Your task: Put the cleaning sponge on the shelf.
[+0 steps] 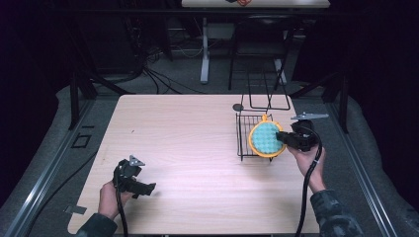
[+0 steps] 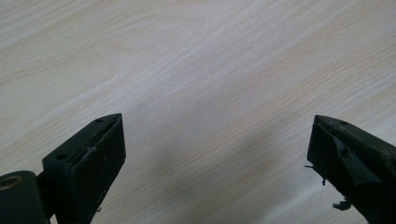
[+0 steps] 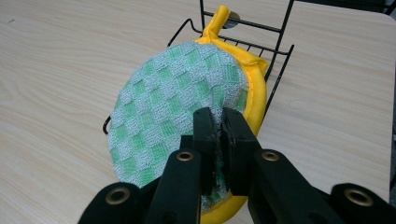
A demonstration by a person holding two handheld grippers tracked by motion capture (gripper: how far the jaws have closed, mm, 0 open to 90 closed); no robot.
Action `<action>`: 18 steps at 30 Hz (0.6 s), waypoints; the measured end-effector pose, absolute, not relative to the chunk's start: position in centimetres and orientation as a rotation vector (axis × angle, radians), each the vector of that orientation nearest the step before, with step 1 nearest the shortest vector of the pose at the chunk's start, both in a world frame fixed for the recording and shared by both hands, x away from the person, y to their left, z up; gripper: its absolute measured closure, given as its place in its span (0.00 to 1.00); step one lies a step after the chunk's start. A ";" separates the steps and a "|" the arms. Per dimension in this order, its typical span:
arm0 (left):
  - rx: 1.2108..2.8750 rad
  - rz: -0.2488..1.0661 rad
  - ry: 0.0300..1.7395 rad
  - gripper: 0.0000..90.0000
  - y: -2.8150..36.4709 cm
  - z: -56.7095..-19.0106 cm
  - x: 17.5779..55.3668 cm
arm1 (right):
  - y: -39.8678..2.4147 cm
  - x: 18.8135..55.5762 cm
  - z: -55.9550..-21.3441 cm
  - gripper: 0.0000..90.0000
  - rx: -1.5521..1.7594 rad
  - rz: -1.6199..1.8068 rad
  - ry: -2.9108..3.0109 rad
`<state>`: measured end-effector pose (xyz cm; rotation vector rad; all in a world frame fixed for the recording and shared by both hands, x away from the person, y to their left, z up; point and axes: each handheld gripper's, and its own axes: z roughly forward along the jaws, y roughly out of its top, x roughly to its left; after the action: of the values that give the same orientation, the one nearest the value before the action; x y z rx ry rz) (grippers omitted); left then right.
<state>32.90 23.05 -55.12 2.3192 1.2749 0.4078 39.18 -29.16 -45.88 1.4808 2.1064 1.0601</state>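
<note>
so the round pot holder, green-and-white checks with a yellow rim and loop, is up off the counter at the right side, over the near end of a black wire rack. right claw is clenched on its edge, and the right hand comes in from the near right. rack sits toward the far right of the counter, with a taller wire frame standing behind it and a small dark disc just beside that.

right gripper view gets way closer: the right claw pinches the pot holder cloth, with rack wires poking out behind it.

left claw is released, low at the near left, well apart from all that. left gripper view has its jaws spread wide over bare light woodgrain counter.

room's dark, cables on the floor, another table leg at the back.
</note>
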 end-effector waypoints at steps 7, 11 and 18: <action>2.319 0.412 1.273 0.05 23.0 -55.1 32.9 | -29.1 39.9 -46.3 0.95 1.511 1.076 2.093; 2.324 0.404 1.269 0.05 23.1 -55.1 32.9 | -29.0 40.3 -46.7 0.95 1.527 1.086 2.086; 2.319 0.405 1.271 0.05 23.1 -55.1 32.9 | -28.9 40.5 -47.4 0.95 1.552 1.091 2.085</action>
<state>32.91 23.05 -55.12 2.3195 1.2713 0.4055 40.52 -28.87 -47.39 1.5516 2.0846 1.0910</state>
